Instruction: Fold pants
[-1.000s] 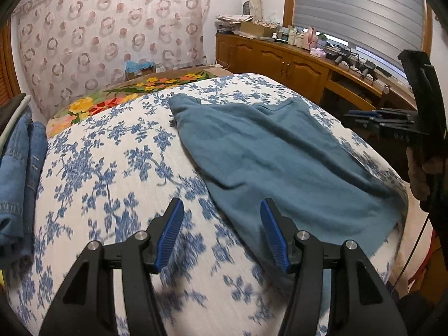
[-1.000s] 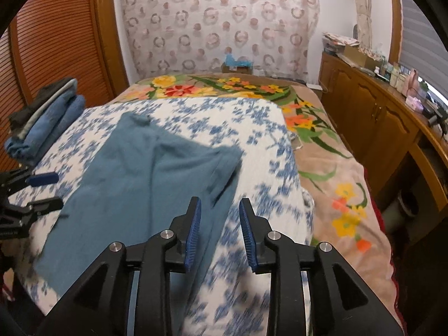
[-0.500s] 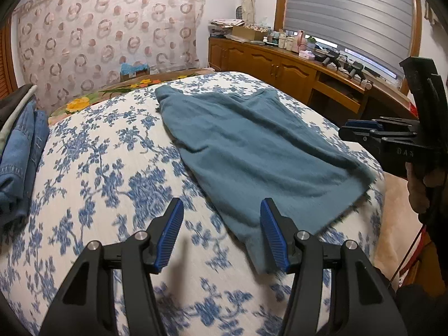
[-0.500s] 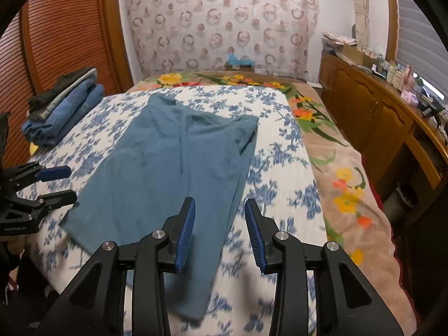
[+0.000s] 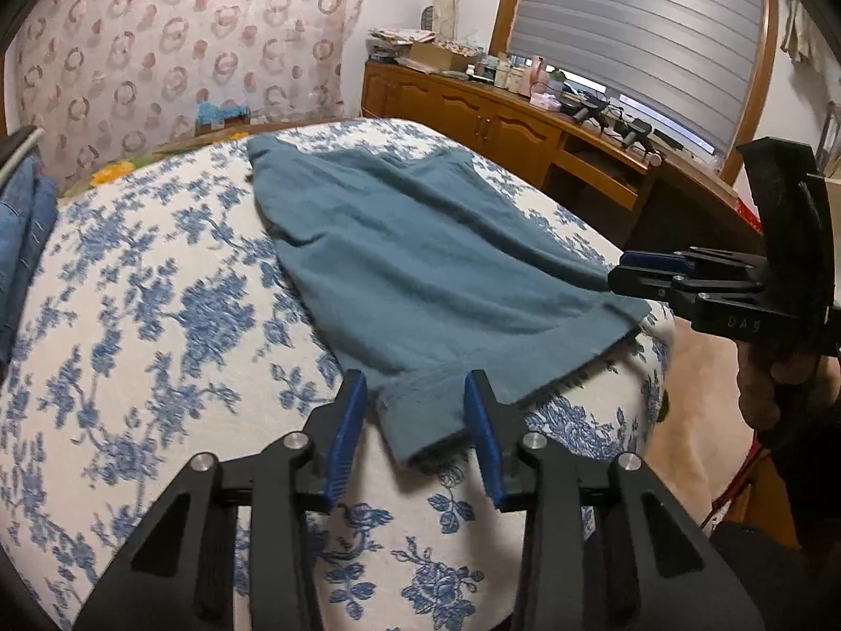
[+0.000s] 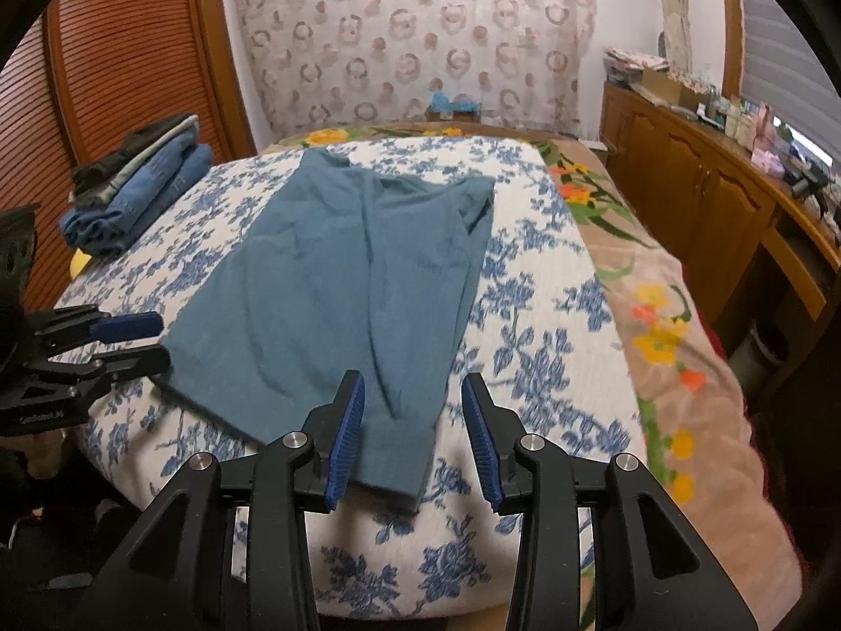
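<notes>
Right wrist view takes in the whole bed (image 6: pixel 531 284), its blue-flowered cover lying over a peach floral blanket (image 6: pixel 667 310) that shows along the right side. On the cover the teal pants (image 6: pixel 336 273) lie flat, doubled leg over leg as far as can be judged, with the long axis running away from the person: waist end far off toward the curtain, hem end at the near edge. A stack of folded jeans (image 6: pixel 136 184) sits well apart on the far left of the bed.

Both tools stand at the hem end, one at each near corner. The right gripper (image 6: pixel 412 434) has its blue pads spread wide, the right-hand cuff lying between and just beyond them, not yet pinched. In the left wrist view the left gripper (image 5: pixel 415 434) is likewise spread, with the other cuff corner of the pants (image 5: pixel 420 263) between its pads and nothing clamped. Seen from the right, the left gripper's pads sit just beside the left hem corner, apart from the cloth.

Neither arm looks plainly nearer; each is matched to its own corner. Since the waist lies straight ahead along the long axis, the likely move is to close on both cuffs and carry them forward over the waist, keeping the two hands level so the hem stays square.
</notes>
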